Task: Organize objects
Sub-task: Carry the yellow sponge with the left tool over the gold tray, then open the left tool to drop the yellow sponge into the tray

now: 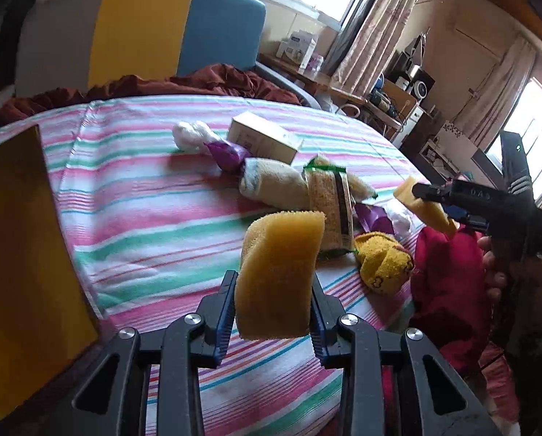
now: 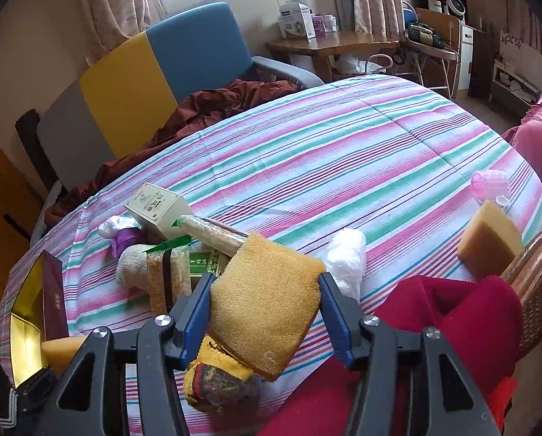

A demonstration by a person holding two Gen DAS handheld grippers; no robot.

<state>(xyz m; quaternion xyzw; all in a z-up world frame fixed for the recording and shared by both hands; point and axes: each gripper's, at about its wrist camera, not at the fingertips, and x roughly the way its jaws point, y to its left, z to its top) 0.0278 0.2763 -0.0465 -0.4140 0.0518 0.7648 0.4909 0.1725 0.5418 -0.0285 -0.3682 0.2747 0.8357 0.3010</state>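
Both grippers carry a sponge, lifted clear of the striped pink-and-green bedsheet (image 2: 343,138), presumably to move them to the open gold-lined cardboard box (image 1: 20,254) at the bed's left edge. Left gripper (image 1: 273,301): closed on a yellow-orange rectangular sponge (image 1: 278,272), squeezed at its sides, standing upright between the blue pads. Right gripper (image 2: 265,301): clamped on a second tan sponge (image 2: 267,298), tilted, above a yellow rolled sock (image 2: 212,378). A third sponge (image 2: 489,243) sits near the right edge; whether it touches the wicker chair is unclear. Remaining clutter, including a cream carton (image 1: 263,136), stays grouped mid-bed.
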